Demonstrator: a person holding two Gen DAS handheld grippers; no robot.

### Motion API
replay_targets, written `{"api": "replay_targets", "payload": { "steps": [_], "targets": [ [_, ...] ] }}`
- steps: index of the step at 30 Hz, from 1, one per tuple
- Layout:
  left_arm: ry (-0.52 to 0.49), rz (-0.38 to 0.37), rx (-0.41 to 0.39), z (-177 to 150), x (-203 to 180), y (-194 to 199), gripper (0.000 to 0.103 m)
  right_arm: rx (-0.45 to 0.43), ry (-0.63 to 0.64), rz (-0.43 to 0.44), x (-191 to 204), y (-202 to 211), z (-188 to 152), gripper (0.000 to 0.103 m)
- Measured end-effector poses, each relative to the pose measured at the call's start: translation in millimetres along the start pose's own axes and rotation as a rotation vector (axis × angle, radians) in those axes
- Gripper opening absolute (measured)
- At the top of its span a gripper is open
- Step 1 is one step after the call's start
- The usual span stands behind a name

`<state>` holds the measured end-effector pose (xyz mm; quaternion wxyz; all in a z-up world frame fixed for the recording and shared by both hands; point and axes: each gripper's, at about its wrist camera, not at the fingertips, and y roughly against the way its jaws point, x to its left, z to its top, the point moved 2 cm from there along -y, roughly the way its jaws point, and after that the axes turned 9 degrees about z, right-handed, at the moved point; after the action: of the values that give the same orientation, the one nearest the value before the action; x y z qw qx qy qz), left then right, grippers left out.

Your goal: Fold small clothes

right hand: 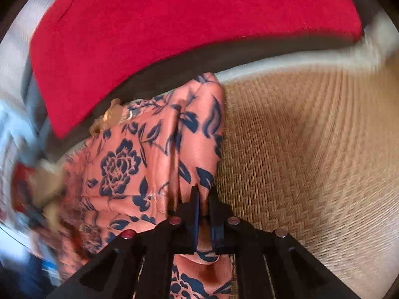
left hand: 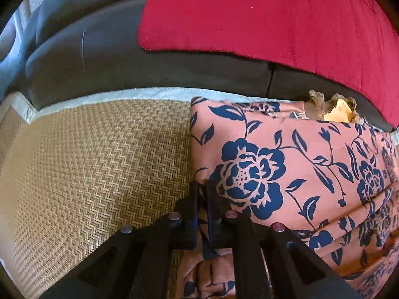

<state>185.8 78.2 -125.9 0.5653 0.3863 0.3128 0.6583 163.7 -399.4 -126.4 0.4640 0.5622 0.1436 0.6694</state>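
Pinching the left edge of the salmon floral garment (left hand: 286,164), my left gripper (left hand: 202,186) has its two black fingers drawn tight together with a thin layer of the cloth caught between the pads. That garment, printed with navy roses and leaves, lies spread on the woven straw mat (left hand: 99,169), whose herringbone weave stretches bare to the left of my fingers. Its pale cloth border (left hand: 154,92) runs along the far side, against a dark grey sofa (left hand: 99,57). A red cushion (left hand: 274,20) sits on the sofa above the garment, and a bit of yellow and tan fabric (left hand: 334,111) pokes out at the garment's far edge. Over on the other side, my right gripper (right hand: 204,191) is likewise clamped on the garment's right edge, fingers nearly together with a fold of salmon cloth squeezed between them and bunching below. Beyond it the mat lies bare to the right. At the left rim of the right wrist view something red and blue is too blurred to tell.
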Motion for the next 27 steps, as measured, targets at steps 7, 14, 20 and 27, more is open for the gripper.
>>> {"api": "replay_targets", "payload": {
  "steps": [7,14,20,27],
  "targets": [
    [0.027,-0.059,-0.082,2.1,-9.8,31.1,0.020,-0.146,0.014,0.168,42.4,24.2,16.4,0.070],
    [0.030,-0.025,0.032,-13.8,-3.5,13.5,0.037,-0.094,-0.224,0.263,2.2,-28.0,26.1,0.070],
    [0.057,-0.080,-0.090,-65.5,52.0,87.5,0.064,-0.123,-0.117,0.261,4.3,49.9,-24.3,0.081],
    [0.071,-0.157,0.035,-194.4,94.4,128.3,0.067,0.089,-0.106,0.281,-38.1,125.6,-192.3,0.082]
  ]
}}
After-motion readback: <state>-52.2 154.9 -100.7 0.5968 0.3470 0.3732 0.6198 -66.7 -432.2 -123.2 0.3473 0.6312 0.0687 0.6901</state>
